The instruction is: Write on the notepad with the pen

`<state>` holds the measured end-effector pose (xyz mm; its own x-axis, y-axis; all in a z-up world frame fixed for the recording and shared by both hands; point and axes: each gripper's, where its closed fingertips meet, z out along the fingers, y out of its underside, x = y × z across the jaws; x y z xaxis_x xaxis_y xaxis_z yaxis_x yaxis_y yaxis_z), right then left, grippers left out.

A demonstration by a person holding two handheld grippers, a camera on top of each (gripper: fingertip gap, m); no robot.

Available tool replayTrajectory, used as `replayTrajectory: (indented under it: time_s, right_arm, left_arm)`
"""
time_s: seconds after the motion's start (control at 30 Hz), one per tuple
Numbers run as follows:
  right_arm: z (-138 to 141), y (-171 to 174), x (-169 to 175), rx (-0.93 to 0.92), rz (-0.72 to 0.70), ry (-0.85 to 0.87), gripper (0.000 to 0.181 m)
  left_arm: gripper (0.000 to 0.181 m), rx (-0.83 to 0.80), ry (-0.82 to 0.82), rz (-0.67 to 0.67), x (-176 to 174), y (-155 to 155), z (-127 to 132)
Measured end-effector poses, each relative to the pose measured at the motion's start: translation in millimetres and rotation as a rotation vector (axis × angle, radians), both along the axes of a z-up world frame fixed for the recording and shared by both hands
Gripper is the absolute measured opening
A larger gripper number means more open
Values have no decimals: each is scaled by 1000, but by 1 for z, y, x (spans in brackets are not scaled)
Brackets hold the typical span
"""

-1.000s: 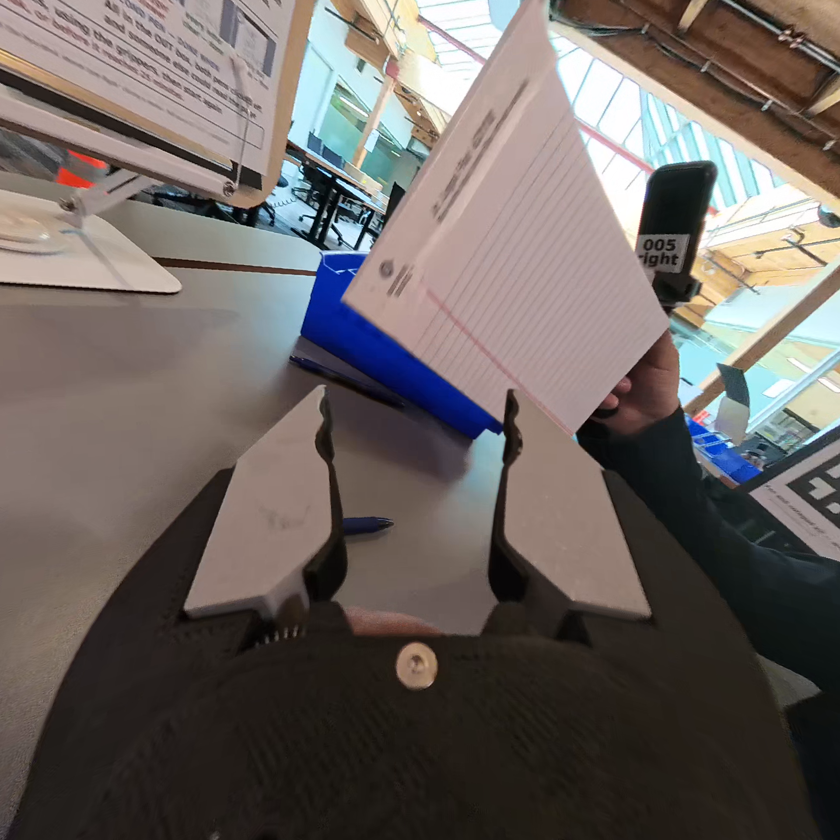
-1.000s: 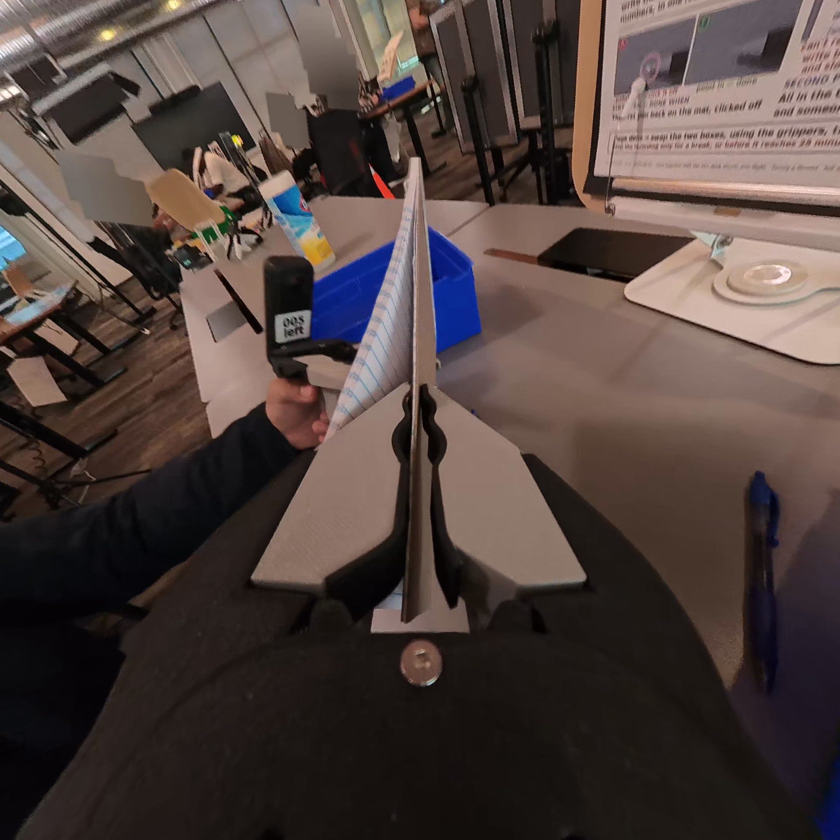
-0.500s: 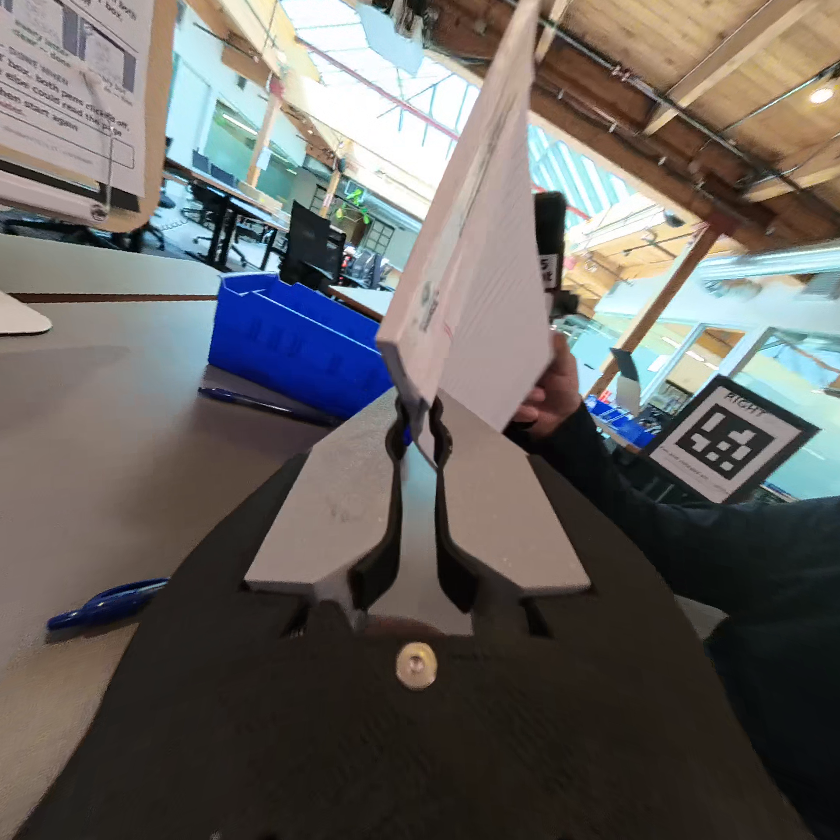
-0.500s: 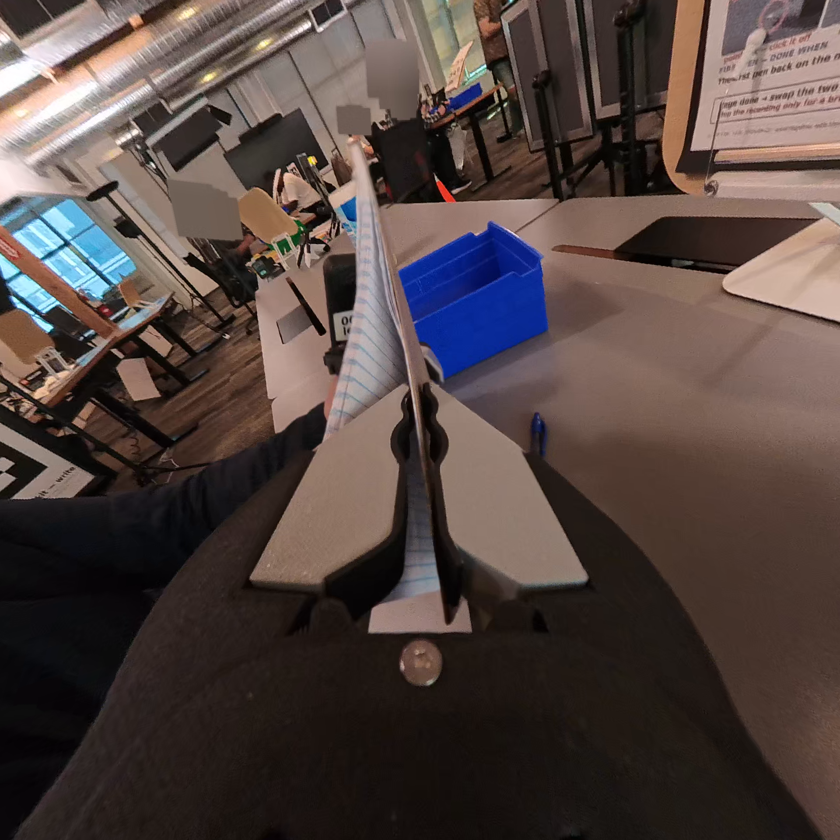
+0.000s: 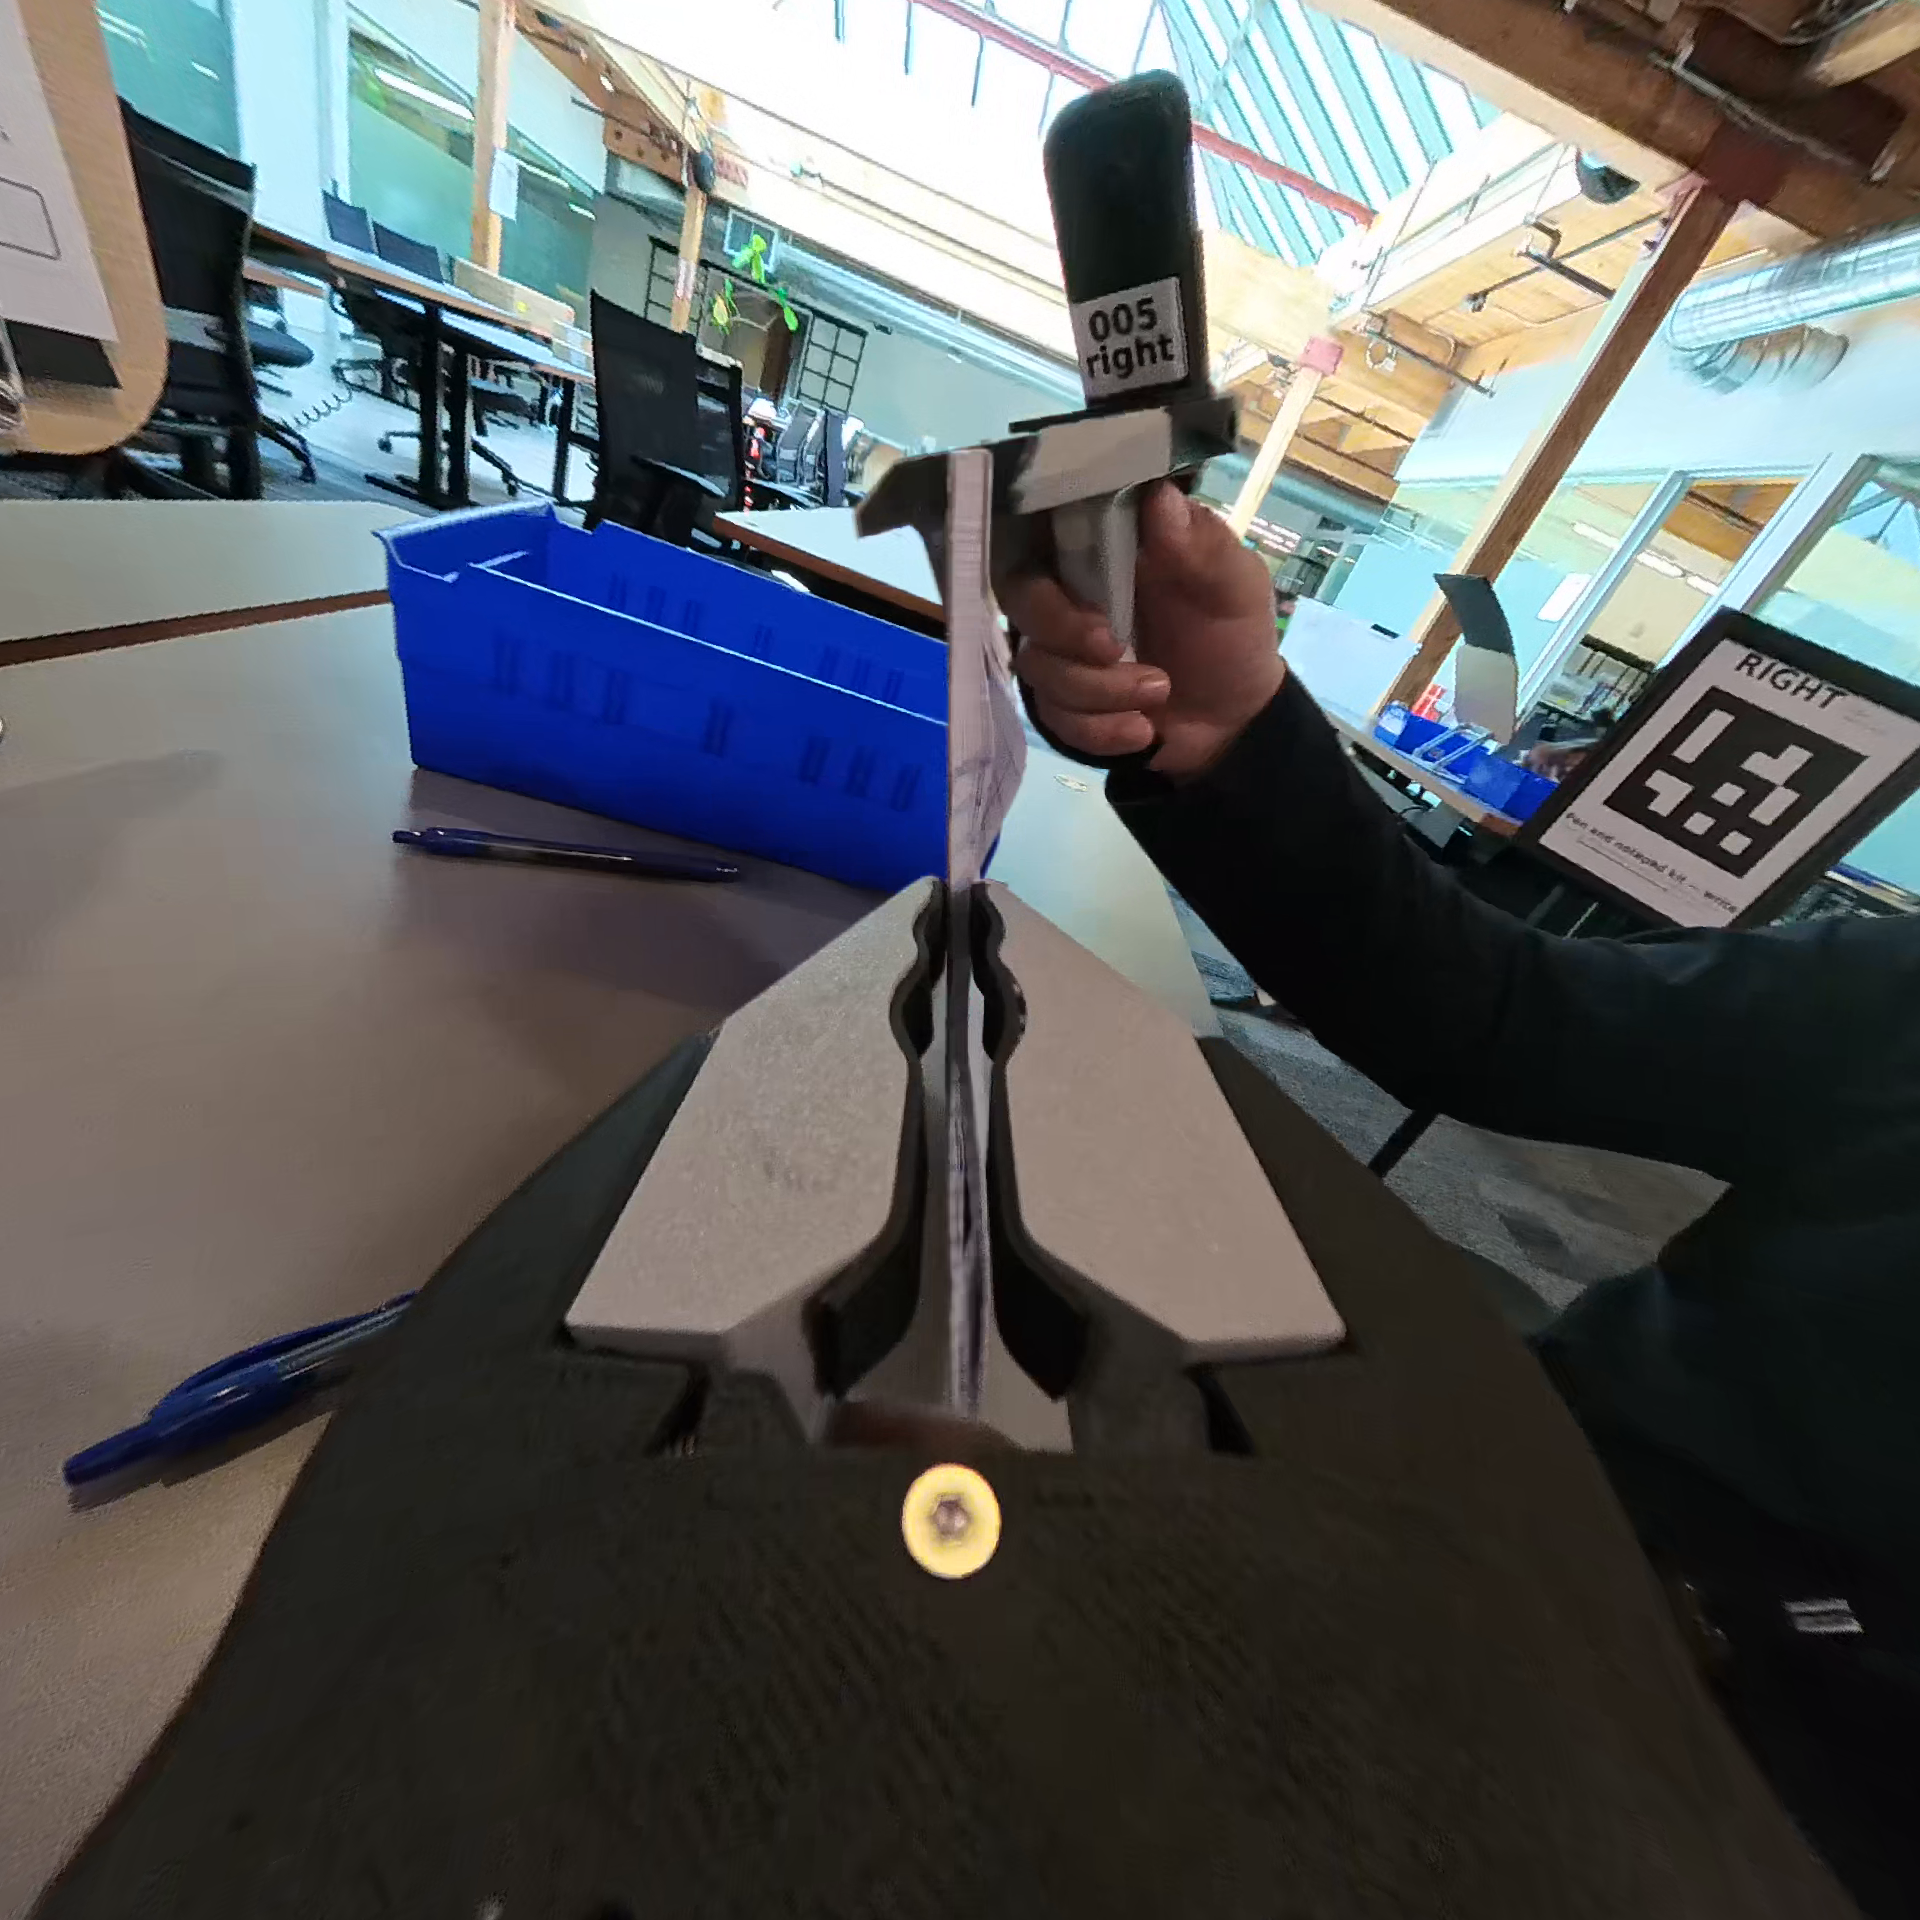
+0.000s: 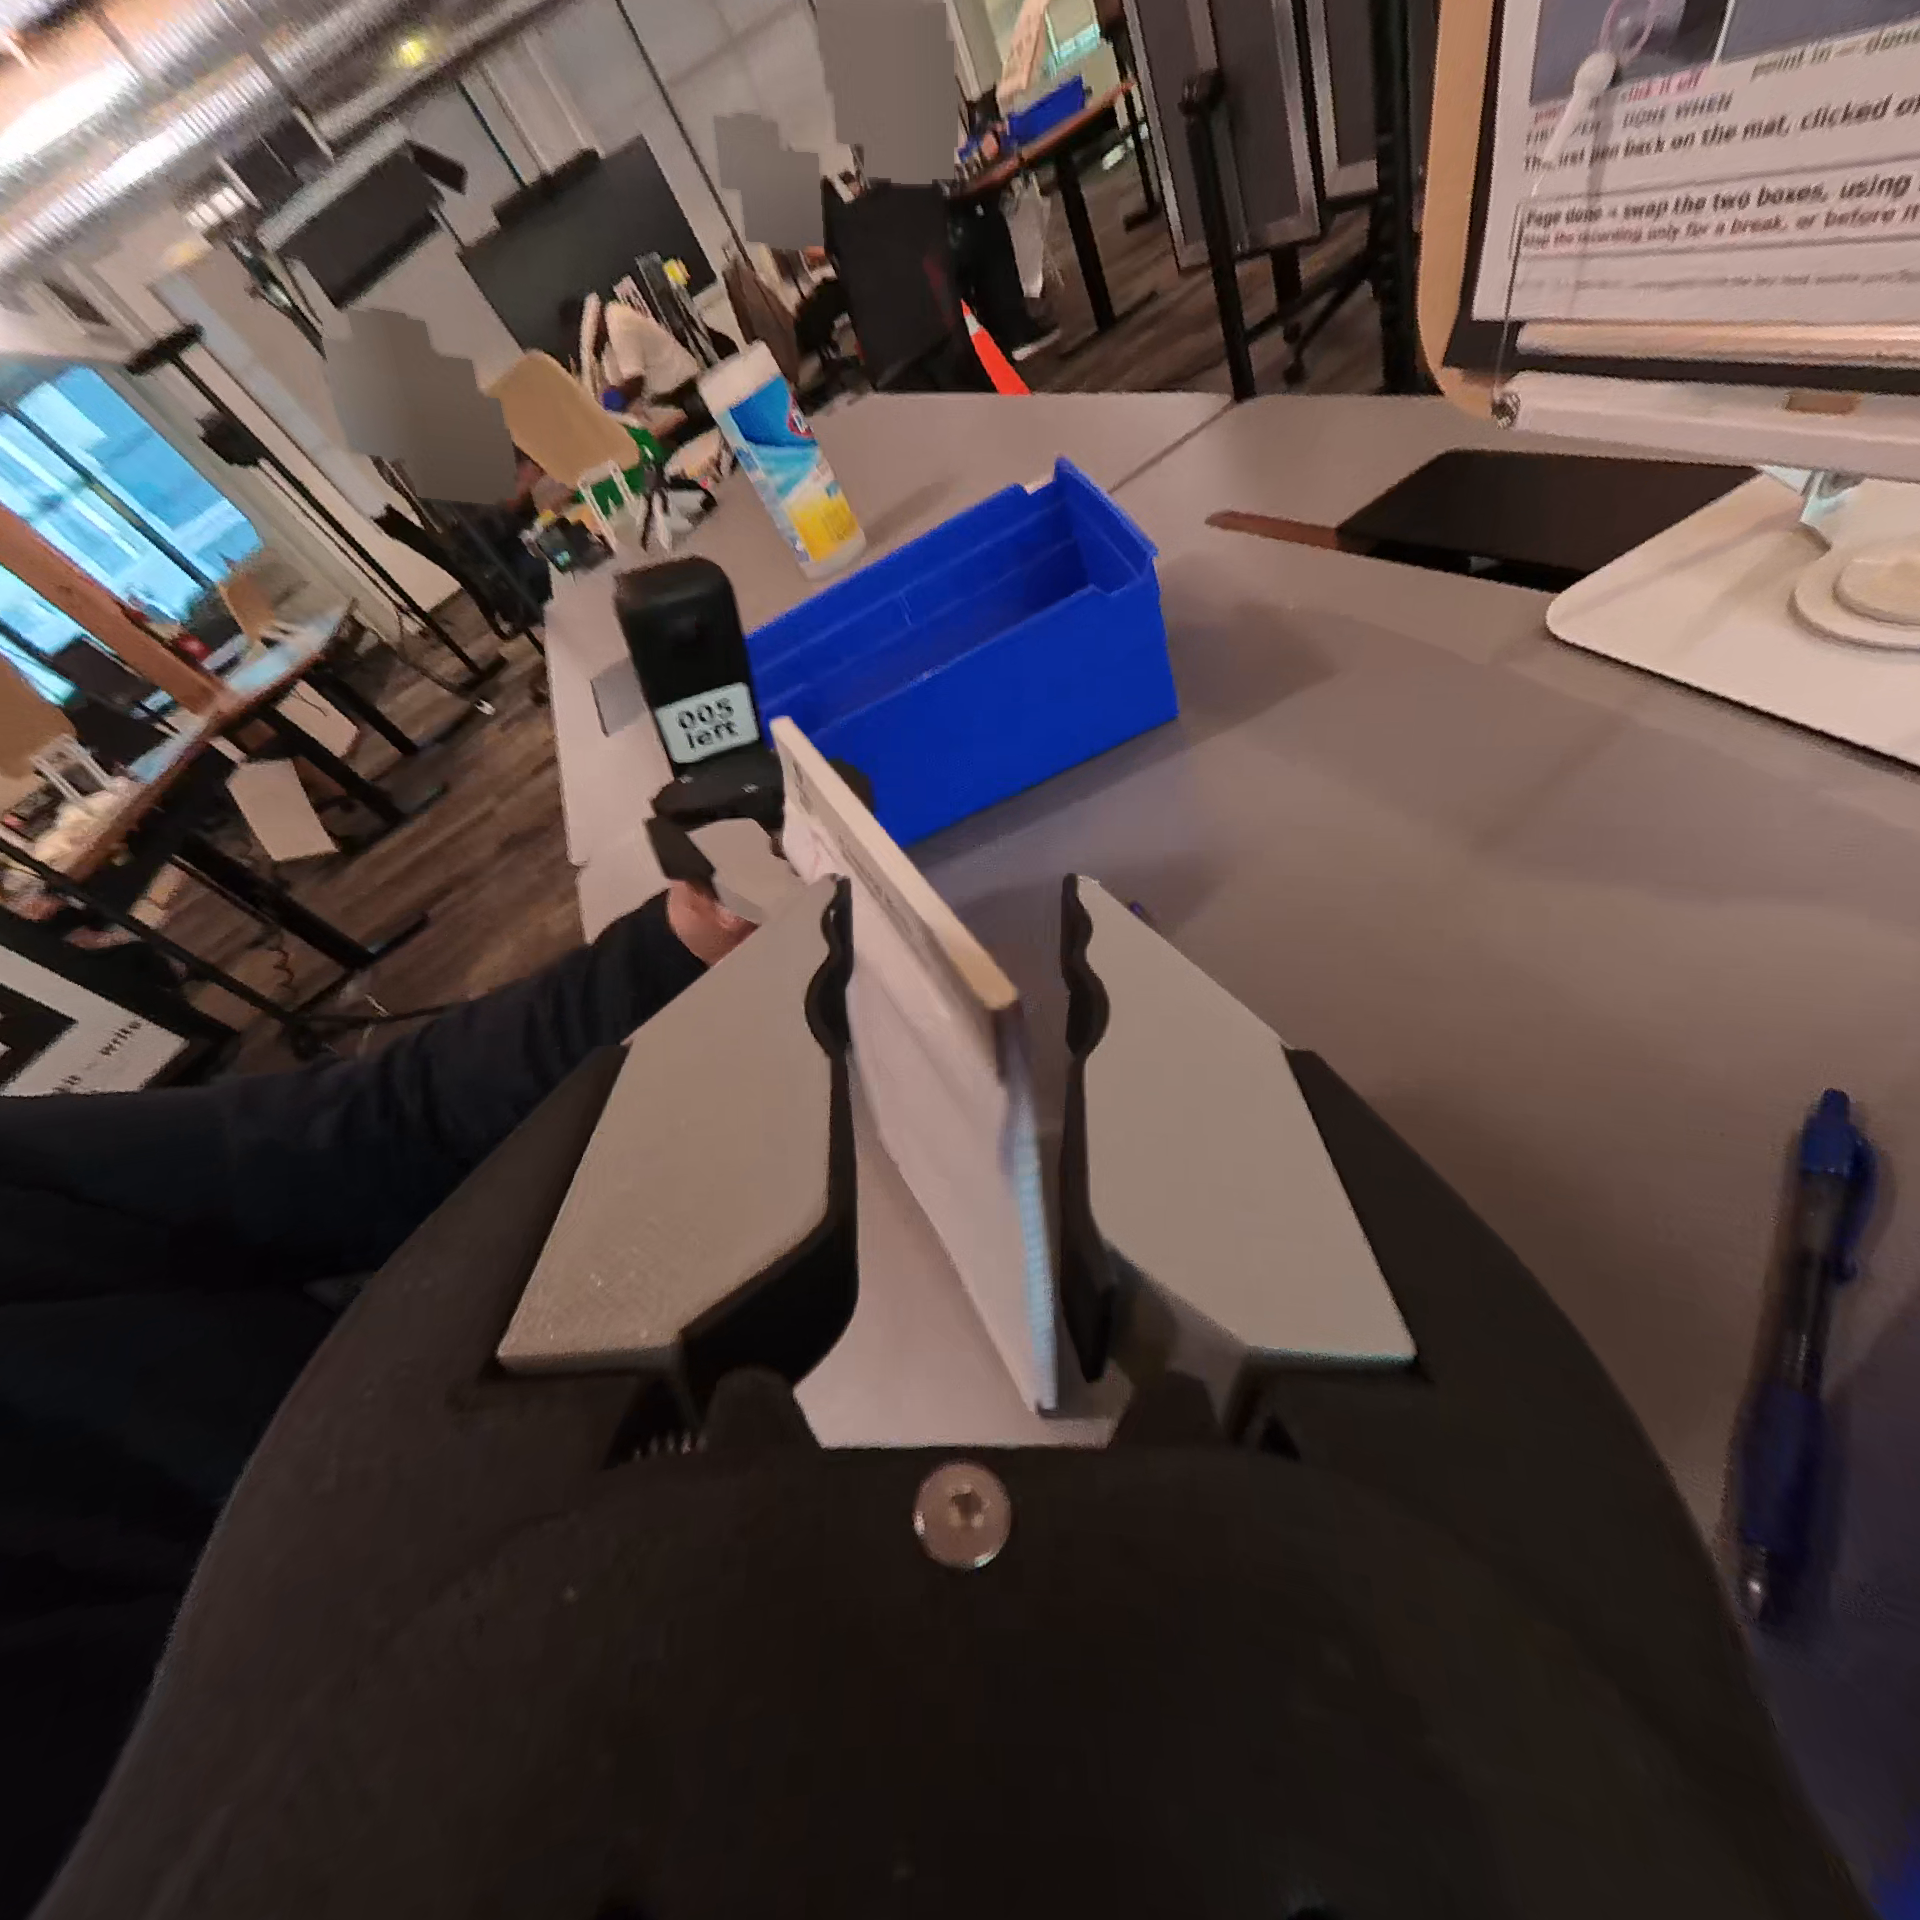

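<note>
The left gripper [image 5: 961, 914] is squeezed tight on the notepad [image 5: 971, 665], holding it up on its edge. The right gripper [image 6: 951, 940] is spread wide around it, likely letting go. A pen [image 6: 1803, 1340] waits on the table [image 6: 1455, 883].

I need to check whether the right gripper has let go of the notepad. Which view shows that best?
The right wrist view: the right gripper has its jaws spread, with the notepad loose between them. The left wrist view shows the right gripper only edge-on and far off, while the left gripper clamps the pad.
</note>
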<state>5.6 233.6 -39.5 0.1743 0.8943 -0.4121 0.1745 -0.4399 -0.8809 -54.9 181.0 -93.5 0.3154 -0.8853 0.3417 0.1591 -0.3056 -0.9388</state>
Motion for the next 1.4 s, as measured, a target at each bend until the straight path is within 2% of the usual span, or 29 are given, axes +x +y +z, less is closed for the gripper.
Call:
replayTrajectory:
  time_s: [0.07, 0.27, 0.43, 0.47, 0.57, 0.6, 0.63, 0.7, 0.77, 0.83, 0.93, 1.03, 1.1, 1.23, 1.3, 1.4]
  right_arm:
    - [-12, 7, 0, 19, -30, -34, 36]
    - [-10, 6, 22, -19, -46, 139, 43]
    - [-50, -13, 8, -116, 62, 78, 63]
    - [-56, -17, 2, -110, 78, 73, 58]
    - [-63, -29, -12, -109, 128, 88, 12]
    - [-64, -30, -13, -122, 138, 93, 5]
    - [-64, -31, -13, -124, 135, 85, 2]
    - [-62, -26, -10, -69, 76, 50, 0]
    - [-44, -29, -2, -25, 53, 67, 0]
    - [-18, -28, 13, 24, 6, 96, 0]
    - [27, -18, 51, 92, -97, 130, 0]
    - [66, 10, 111, 153, -285, 123, 0]
    - [78, 33, 157, 187, -436, 67, 0]
    - [63, 72, 230, 201, -674, -142, 0]
    - [45, 83, 244, 184, -703, -233, 0]
    - [17, 92, 243, 119, -662, -320, 0]
  left_arm:
    - [1, -16, 20, -2, 2, 1, -5]
    - [1, 0, -3, 7, -3, 2, 0]
    - [1, 8, -7, -8, 1, -2, 2]
    - [1, 7, -3, -7, 2, -2, 1]
    - [2, -18, 2, 41, -3, 7, -4]
    - [5, -35, 37, 91, -7, 15, -10]
    - [10, -35, 82, 142, -10, 22, -17]
    - [38, -11, 117, 230, -17, 30, -17]
    - [46, 8, 90, 253, -21, 30, -9]
    - [46, 8, 46, 261, -23, 30, -3]
    - [42, -36, 37, 305, -31, 39, -7]
    - [41, -103, 80, 387, -41, 52, -22]
    - [41, -102, 141, 455, -48, 59, -31]
    - [39, -55, 202, 496, -46, 60, -34]
    - [39, -43, 244, 495, -42, 60, -39]
    - [38, -27, 310, 503, -40, 61, -48]
